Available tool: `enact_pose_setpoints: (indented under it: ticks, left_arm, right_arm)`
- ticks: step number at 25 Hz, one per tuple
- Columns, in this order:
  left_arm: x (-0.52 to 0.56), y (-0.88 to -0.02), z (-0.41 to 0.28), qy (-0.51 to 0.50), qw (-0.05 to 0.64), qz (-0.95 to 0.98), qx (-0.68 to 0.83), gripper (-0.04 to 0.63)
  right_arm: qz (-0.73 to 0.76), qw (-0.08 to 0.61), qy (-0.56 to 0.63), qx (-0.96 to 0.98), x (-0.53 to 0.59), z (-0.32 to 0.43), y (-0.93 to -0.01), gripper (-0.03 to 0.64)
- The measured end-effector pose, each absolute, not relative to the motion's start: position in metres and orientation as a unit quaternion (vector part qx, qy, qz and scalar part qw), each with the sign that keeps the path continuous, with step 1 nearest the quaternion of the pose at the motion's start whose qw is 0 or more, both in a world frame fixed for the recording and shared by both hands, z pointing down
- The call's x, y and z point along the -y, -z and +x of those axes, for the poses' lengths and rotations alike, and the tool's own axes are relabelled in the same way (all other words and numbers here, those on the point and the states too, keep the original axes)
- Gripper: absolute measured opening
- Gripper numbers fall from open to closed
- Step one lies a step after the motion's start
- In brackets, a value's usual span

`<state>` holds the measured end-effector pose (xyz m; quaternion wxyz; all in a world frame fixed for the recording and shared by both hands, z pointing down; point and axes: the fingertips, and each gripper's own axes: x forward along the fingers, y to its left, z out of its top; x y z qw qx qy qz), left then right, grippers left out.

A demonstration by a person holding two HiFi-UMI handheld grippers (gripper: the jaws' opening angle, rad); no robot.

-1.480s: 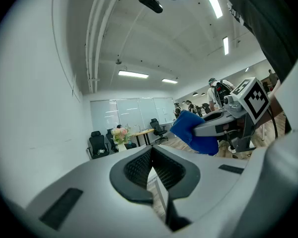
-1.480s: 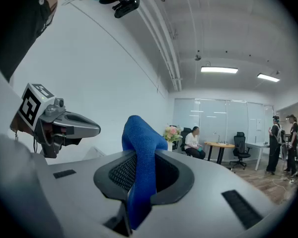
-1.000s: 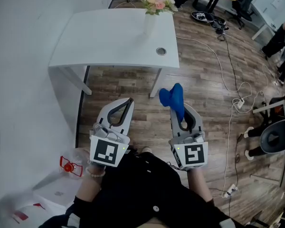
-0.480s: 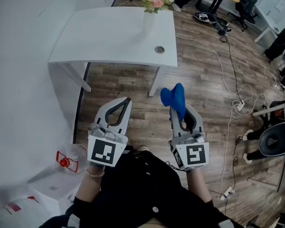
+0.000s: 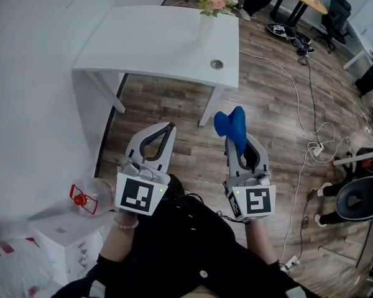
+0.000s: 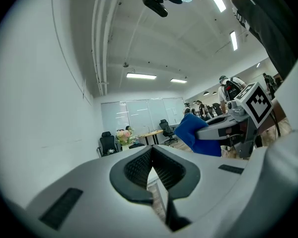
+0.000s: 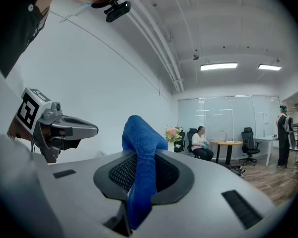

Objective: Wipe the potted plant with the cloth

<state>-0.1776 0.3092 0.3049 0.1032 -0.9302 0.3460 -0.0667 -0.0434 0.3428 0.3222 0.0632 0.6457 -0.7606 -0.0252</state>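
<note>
The potted plant [image 5: 214, 1], pink and cream flowers in a white vase, stands at the far edge of a white table [image 5: 155, 42]; it shows small in the left gripper view [image 6: 123, 137] and the right gripper view [image 7: 174, 134]. My right gripper [image 5: 236, 136] is shut on a blue cloth [image 5: 231, 124], which sticks up out of its jaws [image 7: 139, 152]. My left gripper [image 5: 168, 129] is shut and holds nothing. Both are held level over the wooden floor, well short of the table.
A round cable hole [image 5: 217, 64] sits in the tabletop. White wall runs along the left. A white box with a clear bottle [image 5: 87, 197] is at lower left. Cables [image 5: 298, 104], chairs [image 5: 360, 197] and desks lie to the right.
Both grippers and the view have drifted slightly toward the table, which now sits a bit lower and further right in the picture. The grips are unchanged.
</note>
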Motion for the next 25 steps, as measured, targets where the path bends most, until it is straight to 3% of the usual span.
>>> enact_pose_setpoints:
  ticks: [25]
  left_arm:
    - [-0.189,-0.293,-0.134,0.04,0.107,-0.945,-0.306,0.014]
  right_arm:
    - [0.692,0.072,0.031,0.718,-0.24,0.009,-0.307,0.084]
